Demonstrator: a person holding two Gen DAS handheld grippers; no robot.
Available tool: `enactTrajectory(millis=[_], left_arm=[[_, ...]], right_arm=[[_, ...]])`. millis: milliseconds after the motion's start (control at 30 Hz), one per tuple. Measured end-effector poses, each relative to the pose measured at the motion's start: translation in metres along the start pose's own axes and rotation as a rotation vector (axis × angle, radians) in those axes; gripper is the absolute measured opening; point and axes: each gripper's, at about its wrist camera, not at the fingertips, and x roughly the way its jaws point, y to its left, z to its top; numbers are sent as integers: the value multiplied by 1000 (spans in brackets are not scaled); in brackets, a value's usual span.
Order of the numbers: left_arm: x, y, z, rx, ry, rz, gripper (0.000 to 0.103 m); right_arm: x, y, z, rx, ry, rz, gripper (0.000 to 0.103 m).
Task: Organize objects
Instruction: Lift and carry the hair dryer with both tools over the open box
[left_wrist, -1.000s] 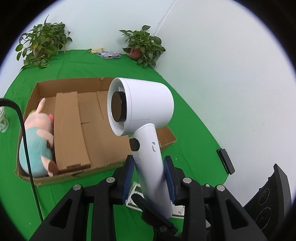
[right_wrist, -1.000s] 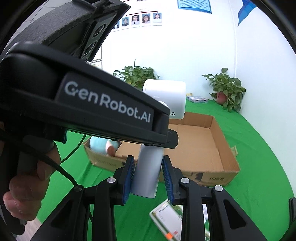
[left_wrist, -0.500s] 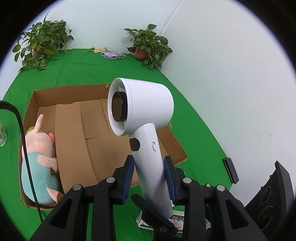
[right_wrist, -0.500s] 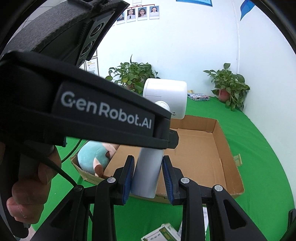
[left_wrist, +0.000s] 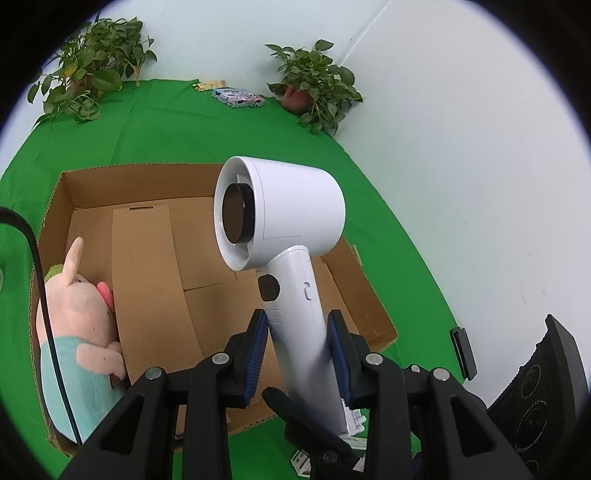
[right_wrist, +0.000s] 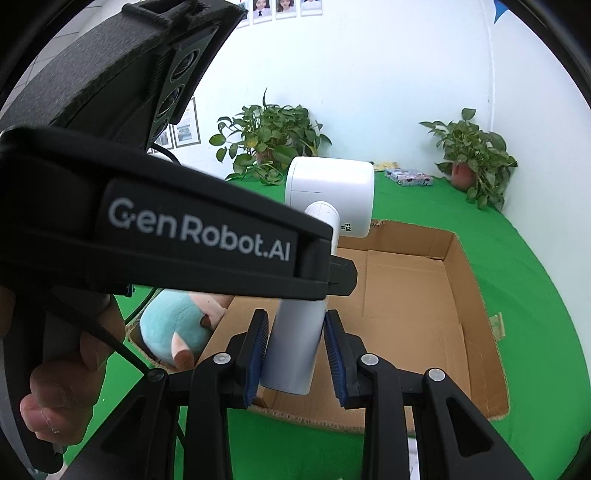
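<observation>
- "GenRobot.AI" stands in pale grey letters on the flat side of the black plastic body of the left gripper (right_wrist: 199, 230), which crosses the right wrist view.
- A small dark print that looks like "FQI" with two tiny figures beneath, turned sideways, sits on the round white plastic barrel of the hair dryer (right_wrist: 347, 229); the figures are too small to read.
- The framed portrait photos and posted sheets on the white wall (right_wrist: 275, 7) carry print too small to read.
- The patterned flat packet (left_wrist: 238, 99) on the green cloth shows no legible words.
</observation>
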Motion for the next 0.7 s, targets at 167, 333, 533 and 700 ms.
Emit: enactTrajectory(millis=[167,333,533,700], left_arm=[[25,16,8,-27,52,12,32],[56,31,7,-64,118,19,32],[87,41,2,-97,192,35,32],[105,49,-2,-125,245,68,33]], right_arm=[[32,-7,3,25,49,24,29],[70,-20,-5,58,114,44,29],[99,-41,-22,94,186,71,29],[120,-51,-32,129,238,115,29]])
